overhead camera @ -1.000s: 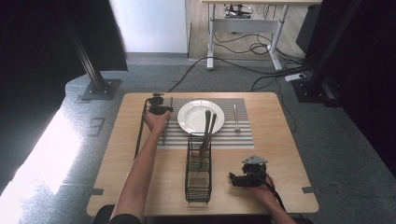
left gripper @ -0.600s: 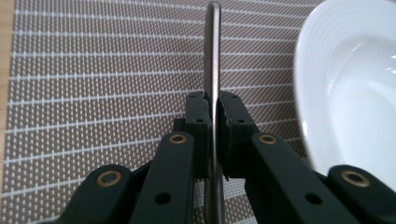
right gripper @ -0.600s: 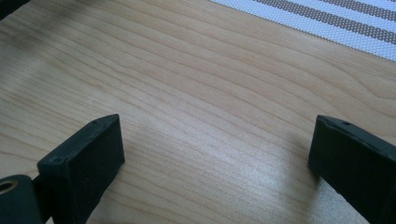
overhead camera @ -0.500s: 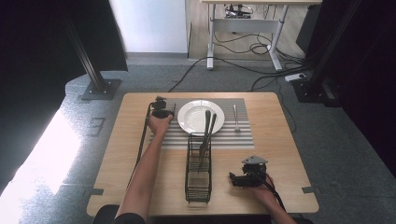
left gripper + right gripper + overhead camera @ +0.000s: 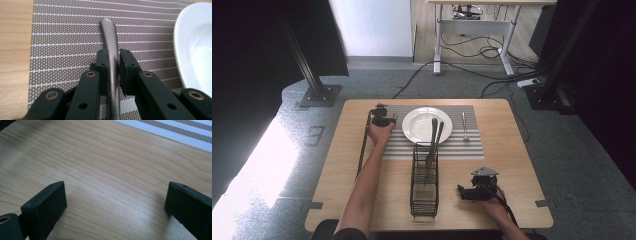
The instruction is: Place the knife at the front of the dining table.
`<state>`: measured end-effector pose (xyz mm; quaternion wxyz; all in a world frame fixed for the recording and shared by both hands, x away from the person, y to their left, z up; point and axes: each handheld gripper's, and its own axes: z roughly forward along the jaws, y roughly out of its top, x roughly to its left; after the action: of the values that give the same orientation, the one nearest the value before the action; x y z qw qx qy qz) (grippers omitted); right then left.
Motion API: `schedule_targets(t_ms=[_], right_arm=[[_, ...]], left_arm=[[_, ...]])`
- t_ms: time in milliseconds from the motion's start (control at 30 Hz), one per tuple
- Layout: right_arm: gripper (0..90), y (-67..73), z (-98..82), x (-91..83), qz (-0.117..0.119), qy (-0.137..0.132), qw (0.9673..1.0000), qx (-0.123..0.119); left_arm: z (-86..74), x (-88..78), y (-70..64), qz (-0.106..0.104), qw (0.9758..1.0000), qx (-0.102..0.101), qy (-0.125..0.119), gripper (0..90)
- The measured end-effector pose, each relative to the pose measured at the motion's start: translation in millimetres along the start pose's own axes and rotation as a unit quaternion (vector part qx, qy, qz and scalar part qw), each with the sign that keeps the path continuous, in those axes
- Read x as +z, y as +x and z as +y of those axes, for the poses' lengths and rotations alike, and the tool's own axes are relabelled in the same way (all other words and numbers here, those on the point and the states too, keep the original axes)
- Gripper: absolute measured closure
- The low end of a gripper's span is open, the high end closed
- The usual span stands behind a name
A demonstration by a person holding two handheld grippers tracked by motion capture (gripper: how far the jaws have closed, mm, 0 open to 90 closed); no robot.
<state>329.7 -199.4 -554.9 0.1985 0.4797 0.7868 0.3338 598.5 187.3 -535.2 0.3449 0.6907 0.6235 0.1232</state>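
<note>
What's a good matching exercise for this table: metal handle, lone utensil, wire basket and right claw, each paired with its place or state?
1. metal handle
2. lone utensil
3. wire basket
4. right claw

A. open over bare wood
B. on the mat, right of the plate
C. holds two upright utensils
D. on the mat, left of the plate

Pairs: 1-D, 2-B, 3-C, 4-A

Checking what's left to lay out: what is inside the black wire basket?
Two grey metal utensil handles stand in the black wire basket, leaning toward the white plate. Their lower ends are hidden by the mesh.
</note>
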Motion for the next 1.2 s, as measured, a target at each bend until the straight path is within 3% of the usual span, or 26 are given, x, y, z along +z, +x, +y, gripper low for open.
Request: schedule_targets(t_ms=[200,367,467,767,867,1000,1100,1200], right_arm=[[4.1,0.5,-0.4,-0.4,0.000,-0.001,1.0000,0.001],[4.1,0.7,-0.5,-0.6,0.000,0.000,1.0000,0.001],[4.3,1.0,-0.6,-0.8,0.000,0.000,1.0000,0.001],[4.2,0.7,-0.6,-0.7,0.001,-0.001,1.0000,0.000],[4.2,0.5,-0.7,-0.7,0.001,-0.001,1.0000,-0.001],[4.3,0.4,-0.8,-0.8,0.002,-0.001,1.0000,-0.001],[4.4,0.4,-1.1,-1.2,0.001,-0.001,1.0000,-0.002],[4.4,0.5,-1.1,-1.3,0.001,-0.001,1.0000,-0.001]], left_arm=[[-5.9,-5.3,0.1,-0.009,0.9998,0.019,0.000,74.3],[-14.1,-11.7,-2.8,0.000,0.9988,0.050,0.006,73.9],[-15.2,-11.8,-5.8,0.017,0.9978,0.064,0.005,78.8],[-4.5,-0.7,-5.2,0.027,0.9983,0.051,-0.007,79.9],[-1.3,2.8,-3.8,0.025,0.9989,0.038,-0.012,79.9],[-1.8,2.3,-3.6,0.022,0.9988,0.041,-0.012,79.1],[-3.6,-2.8,-3.4,0.013,0.9987,0.047,-0.018,63.3],[-5.8,-13.0,-2.0,0.003,0.9985,0.051,-0.018,59.5]])
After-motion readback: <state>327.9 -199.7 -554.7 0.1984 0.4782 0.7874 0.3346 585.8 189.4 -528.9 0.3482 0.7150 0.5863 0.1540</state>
